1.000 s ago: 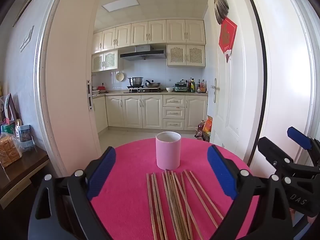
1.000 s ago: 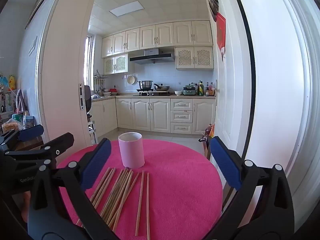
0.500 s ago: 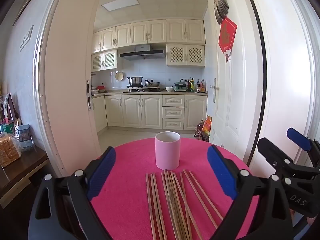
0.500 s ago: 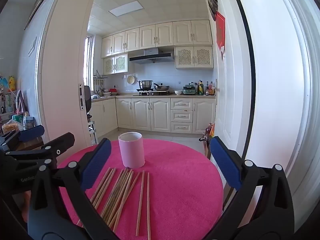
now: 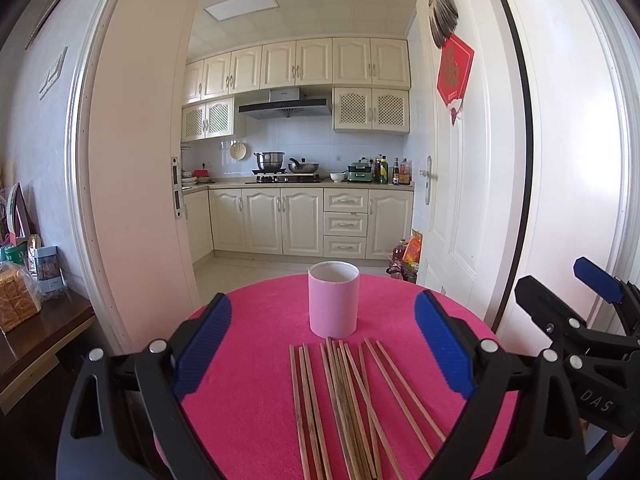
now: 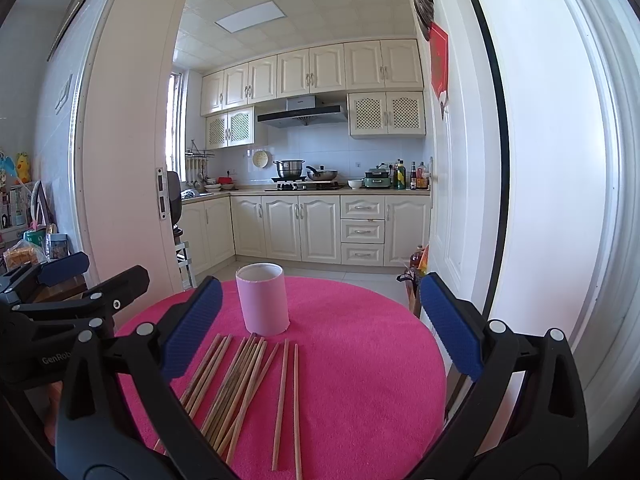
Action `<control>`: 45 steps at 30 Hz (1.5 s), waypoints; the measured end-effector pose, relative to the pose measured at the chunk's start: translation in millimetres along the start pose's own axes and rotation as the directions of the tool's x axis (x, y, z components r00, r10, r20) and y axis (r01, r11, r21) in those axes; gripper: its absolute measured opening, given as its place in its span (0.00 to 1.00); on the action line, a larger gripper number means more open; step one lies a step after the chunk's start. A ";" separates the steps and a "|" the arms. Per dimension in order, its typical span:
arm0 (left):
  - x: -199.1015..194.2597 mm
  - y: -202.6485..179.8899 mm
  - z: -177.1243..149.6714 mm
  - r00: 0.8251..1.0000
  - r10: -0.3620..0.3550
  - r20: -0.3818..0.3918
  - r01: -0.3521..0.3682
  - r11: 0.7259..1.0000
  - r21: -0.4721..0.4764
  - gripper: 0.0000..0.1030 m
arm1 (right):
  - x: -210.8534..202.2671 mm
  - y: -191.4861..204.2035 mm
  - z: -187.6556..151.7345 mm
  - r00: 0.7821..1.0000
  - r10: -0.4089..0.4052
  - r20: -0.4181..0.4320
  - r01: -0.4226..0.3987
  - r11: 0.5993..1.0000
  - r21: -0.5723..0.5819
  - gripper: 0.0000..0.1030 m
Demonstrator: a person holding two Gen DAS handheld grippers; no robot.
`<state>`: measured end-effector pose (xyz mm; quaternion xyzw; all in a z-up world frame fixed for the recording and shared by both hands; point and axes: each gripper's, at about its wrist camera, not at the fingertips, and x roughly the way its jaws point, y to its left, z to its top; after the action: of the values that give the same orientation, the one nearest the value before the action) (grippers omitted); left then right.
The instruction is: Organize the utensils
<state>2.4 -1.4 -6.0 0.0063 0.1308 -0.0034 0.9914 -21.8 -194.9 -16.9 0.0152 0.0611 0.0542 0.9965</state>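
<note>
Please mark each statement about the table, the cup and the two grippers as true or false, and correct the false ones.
1. The pink cup stands upright. True.
2. Several chopsticks already stand in the cup. False: they all lie flat on the pink tablecloth.
3. The left gripper is open. True.
4. The right gripper holds one chopstick. False: it is open and holds nothing.

Kitchen cabinets (image 5: 296, 220), stove pot (image 5: 270, 160), bread bag (image 5: 16, 296).
</note>
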 end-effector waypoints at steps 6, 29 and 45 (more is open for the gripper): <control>-0.5 -2.3 -2.8 1.000 0.001 -0.001 -0.001 1.000 0.002 0.88 | 0.1 1.4 0.2 1.000 0.000 -0.001 0.000 1.000 0.002 0.94; -0.8 0.6 -0.2 1.000 -0.001 -0.002 0.001 1.000 -0.002 0.88 | 0.5 -0.7 0.6 1.000 0.000 -0.003 0.000 1.000 0.009 0.94; -2.9 3.2 -1.2 1.000 0.004 -0.003 -0.004 1.000 0.001 0.88 | 2.8 -0.4 1.3 1.000 0.003 -0.009 -0.003 1.000 0.015 0.94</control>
<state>-0.7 1.9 -6.5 0.0069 0.1323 -0.0015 0.9912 -18.9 -195.0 -16.0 0.0225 0.0661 0.0553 0.9960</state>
